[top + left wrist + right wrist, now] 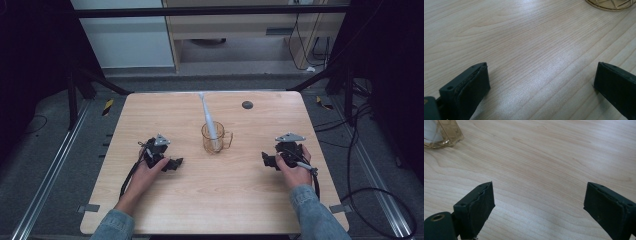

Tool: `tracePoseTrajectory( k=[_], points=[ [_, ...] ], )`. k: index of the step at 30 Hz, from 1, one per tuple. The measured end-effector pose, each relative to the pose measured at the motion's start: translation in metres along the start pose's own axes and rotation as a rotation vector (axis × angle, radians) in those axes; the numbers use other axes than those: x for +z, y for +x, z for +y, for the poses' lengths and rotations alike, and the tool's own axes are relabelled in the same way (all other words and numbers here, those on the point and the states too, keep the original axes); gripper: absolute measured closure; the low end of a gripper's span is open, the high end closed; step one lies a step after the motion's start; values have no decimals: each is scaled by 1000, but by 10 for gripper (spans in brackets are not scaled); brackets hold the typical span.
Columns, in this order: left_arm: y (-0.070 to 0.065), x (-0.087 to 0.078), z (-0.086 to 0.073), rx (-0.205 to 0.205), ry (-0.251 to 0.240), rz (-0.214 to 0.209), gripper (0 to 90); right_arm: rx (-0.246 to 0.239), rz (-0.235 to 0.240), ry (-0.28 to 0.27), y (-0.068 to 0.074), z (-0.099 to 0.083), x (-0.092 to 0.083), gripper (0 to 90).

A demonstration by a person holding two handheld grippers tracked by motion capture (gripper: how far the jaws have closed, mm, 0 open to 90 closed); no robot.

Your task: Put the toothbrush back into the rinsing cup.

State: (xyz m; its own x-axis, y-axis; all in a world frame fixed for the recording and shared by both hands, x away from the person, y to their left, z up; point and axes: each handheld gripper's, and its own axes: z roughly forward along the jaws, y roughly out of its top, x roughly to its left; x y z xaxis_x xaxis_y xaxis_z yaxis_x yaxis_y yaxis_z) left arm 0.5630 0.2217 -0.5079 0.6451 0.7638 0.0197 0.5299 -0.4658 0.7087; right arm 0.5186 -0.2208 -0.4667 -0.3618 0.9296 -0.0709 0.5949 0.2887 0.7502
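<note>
Near edge of the pale wood-grain table (165,210): two denim-sleeved forearms come in, each hand on a black two-jaw gripper. Left gripper (175,164) rests low on the wood left of centre, jaws spread wide with bare table between them; right gripper (265,160) sits right of centre, jaws likewise wide apart and holding nothing. Both point inward toward the middle. Between them and a little farther off stands the amber transparent glass mug with a side handle (214,138), upright, with a white electric toothbrush (209,120) standing in it, leaning toward the far side; the mug's base edge shows at the top of both gripper views (610,4) (441,133). Far right of centre, a small dark round disc (247,105) lies on the tabletop. Step in hand looks like rest or start pose — nothing grasped. Next move likely calls for one gripper to steady the mug and the other to close on the toothbrush handle. No brand, label or writing readable.
</note>
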Motion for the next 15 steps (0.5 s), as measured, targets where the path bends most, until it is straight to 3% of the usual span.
tracePoseTrajectory(
  k=[15],
  points=[
    [0,0,0,-1,0,0,0,37,1,25,-9,-18,18,100]
  ],
)
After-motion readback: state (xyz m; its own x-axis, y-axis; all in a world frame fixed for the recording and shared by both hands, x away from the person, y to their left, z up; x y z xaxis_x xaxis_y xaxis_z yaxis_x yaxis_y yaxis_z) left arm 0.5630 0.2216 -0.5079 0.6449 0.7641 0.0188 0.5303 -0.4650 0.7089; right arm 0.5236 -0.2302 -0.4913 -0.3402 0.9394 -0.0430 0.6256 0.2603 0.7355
